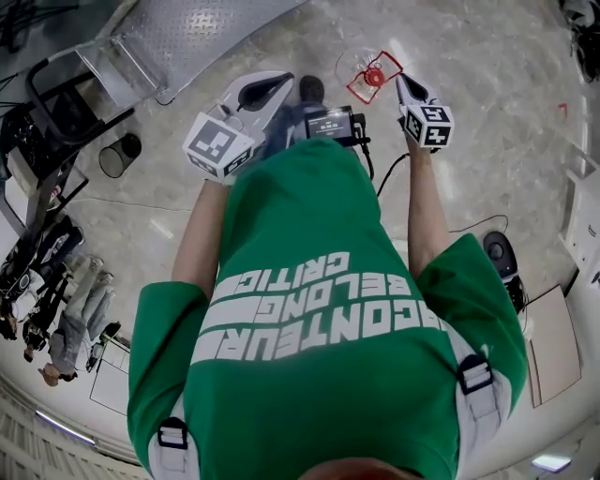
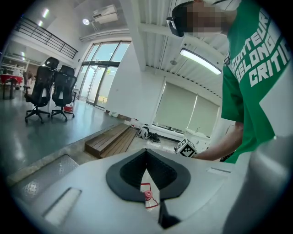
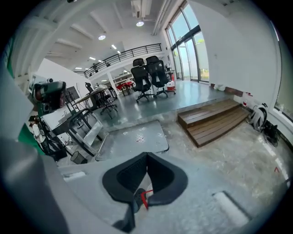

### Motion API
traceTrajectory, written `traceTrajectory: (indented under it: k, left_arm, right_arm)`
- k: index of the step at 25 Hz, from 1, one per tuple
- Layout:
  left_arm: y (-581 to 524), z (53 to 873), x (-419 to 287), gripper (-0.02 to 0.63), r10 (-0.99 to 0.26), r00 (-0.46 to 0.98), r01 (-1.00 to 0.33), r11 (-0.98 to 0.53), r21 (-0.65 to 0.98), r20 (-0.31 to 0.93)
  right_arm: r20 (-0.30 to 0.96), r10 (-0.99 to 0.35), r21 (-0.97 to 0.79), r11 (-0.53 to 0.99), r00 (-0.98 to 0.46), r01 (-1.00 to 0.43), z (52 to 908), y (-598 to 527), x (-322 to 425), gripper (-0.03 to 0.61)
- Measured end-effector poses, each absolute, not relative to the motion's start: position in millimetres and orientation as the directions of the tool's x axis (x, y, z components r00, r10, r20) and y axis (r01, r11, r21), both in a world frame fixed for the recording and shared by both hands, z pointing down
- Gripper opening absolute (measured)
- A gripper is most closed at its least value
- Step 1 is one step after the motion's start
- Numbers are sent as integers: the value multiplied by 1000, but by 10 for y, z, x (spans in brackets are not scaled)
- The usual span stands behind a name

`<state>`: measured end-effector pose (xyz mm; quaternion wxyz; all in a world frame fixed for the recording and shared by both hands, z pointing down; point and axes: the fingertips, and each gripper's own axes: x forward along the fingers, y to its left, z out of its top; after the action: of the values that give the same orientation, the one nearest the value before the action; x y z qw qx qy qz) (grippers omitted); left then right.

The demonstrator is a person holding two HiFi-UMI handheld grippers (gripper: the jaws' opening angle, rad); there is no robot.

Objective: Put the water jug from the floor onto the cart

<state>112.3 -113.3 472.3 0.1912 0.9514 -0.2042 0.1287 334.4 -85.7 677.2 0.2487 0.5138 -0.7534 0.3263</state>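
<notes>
The clear water jug [image 1: 353, 66], with a red cap and a red handle frame, stands on the stone floor just ahead of me. My left gripper [image 1: 284, 84] hovers to its left, jaws closed tip to tip with nothing in them; the red cap [image 2: 147, 194] shows through the gap behind the tips. My right gripper [image 1: 401, 81] hangs close to the jug's right side, also shut and empty, with a bit of the red handle [image 3: 143, 197] visible past its pads. The cart's metal platform [image 1: 202, 28] lies at the far left [image 3: 132, 139].
A small black bin [image 1: 120, 155] stands left of me beside the cart's frame. Wooden steps [image 3: 215, 123] lie to the right, office chairs [image 3: 149, 75] farther off. Cables and a black round device [image 1: 500, 251] are on the floor at my right.
</notes>
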Motion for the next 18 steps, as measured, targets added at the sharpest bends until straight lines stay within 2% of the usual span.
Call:
traceTrajectory:
  k: [6, 9, 13, 16, 18]
  left_arm:
    - [-1137, 4892, 1342, 13, -263, 903, -378, -863, 336, 339]
    - [-1125, 5009, 1437, 12, -217, 914, -341, -868, 360, 344]
    - [-1107, 5178, 1503, 14, -179, 921, -318, -859, 401, 347]
    - [-1060, 5281, 1508, 14, -165, 922, -314, -848, 427, 350]
    - [-1032, 5354, 1504, 13, -156, 922, -312, -840, 443, 354]
  right_arm:
    - [766, -555, -243, 219, -325, -945, 7292, -866, 3370, -10]
    - [795, -503, -267, 211, -339, -940, 7617, -843, 3323, 13]
    - [846, -422, -256, 214, -326, -943, 8085, -783, 3308, 67]
    - [890, -343, -229, 229, -299, -946, 8451, -659, 3302, 171]
    - [912, -298, -214, 242, -283, -946, 8659, -594, 3300, 209]
